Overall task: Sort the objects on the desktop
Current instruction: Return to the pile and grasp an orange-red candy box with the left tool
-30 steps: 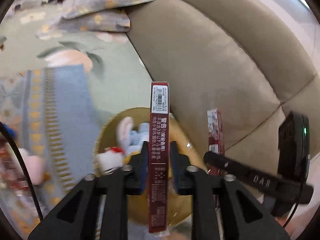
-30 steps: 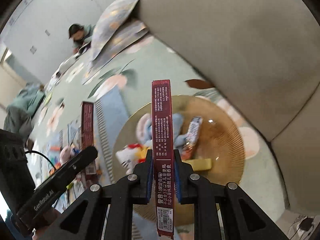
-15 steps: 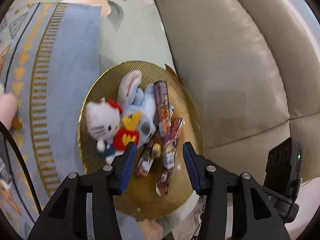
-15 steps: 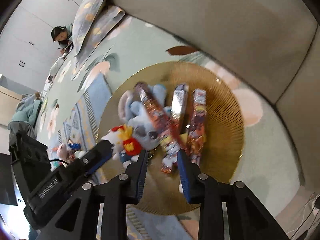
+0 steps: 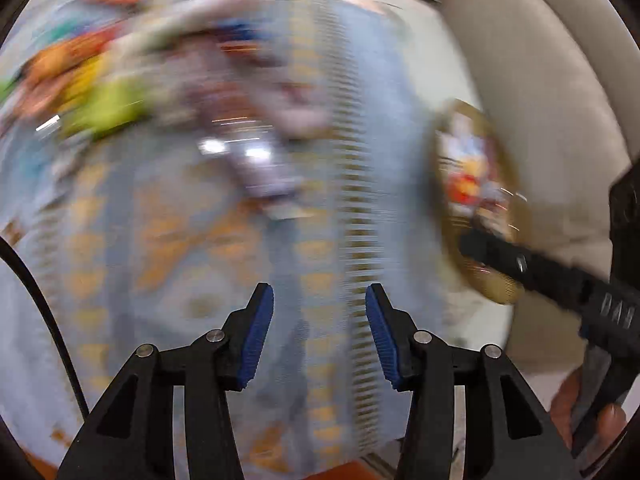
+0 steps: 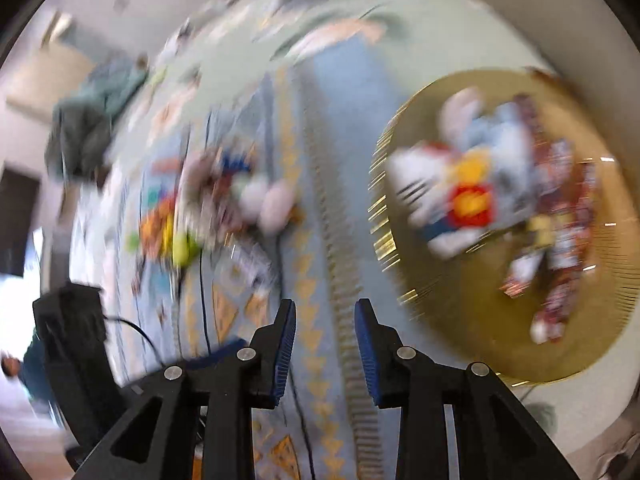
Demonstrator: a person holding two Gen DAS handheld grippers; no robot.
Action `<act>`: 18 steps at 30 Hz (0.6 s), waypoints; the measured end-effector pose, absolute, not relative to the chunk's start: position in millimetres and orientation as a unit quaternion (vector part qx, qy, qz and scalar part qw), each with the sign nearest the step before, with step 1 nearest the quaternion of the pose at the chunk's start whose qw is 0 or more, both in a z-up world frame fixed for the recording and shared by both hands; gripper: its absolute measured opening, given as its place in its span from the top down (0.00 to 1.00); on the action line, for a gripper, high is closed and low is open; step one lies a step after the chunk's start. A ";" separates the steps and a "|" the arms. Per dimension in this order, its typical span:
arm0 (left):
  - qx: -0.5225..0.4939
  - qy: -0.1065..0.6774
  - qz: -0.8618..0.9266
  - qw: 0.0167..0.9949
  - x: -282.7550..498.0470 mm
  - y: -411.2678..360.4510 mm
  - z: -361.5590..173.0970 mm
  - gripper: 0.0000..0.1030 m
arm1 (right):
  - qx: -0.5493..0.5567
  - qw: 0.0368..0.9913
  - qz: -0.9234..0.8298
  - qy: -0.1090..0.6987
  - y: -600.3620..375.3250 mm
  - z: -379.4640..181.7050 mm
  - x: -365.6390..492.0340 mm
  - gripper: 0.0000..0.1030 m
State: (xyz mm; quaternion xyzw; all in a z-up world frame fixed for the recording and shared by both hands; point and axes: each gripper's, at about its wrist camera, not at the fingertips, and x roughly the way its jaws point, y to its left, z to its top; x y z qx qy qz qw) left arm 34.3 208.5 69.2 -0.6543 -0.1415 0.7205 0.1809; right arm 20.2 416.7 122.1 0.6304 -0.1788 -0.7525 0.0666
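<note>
Both views are smeared by motion. My left gripper [image 5: 319,296] is open over the blue patterned rug [image 5: 192,248], with nothing between its blue pads. My right gripper [image 6: 325,306] is open too, with a narrower gap that is also empty. The round golden tray [image 6: 448,320] lies to the right of it and holds a white plush toy [image 6: 436,200], a pale blue plush [image 6: 500,148] and several red snack packs [image 6: 560,216]. In the left wrist view the tray [image 5: 498,280] sits at the right edge. A blurred heap of loose colourful objects [image 6: 216,200] lies on the rug further out.
A beige sofa [image 5: 552,120] borders the tray on the right. A black cable [image 5: 40,300] crosses the rug at the left. A hand [image 5: 580,408] grips the right tool's handle at the lower right. A heap of dark green cloth [image 6: 92,120] lies far back.
Both grippers let go of their red packs, which now lie in the tray. Both have since swung left, away from the tray and out over the rug, jaws empty.
</note>
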 end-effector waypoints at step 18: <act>-0.657 -0.104 0.747 -0.001 34.7 25.4 18.1 0.56 | 0.738 0.078 -0.670 -0.026 276.4 12.5 20.0 0.71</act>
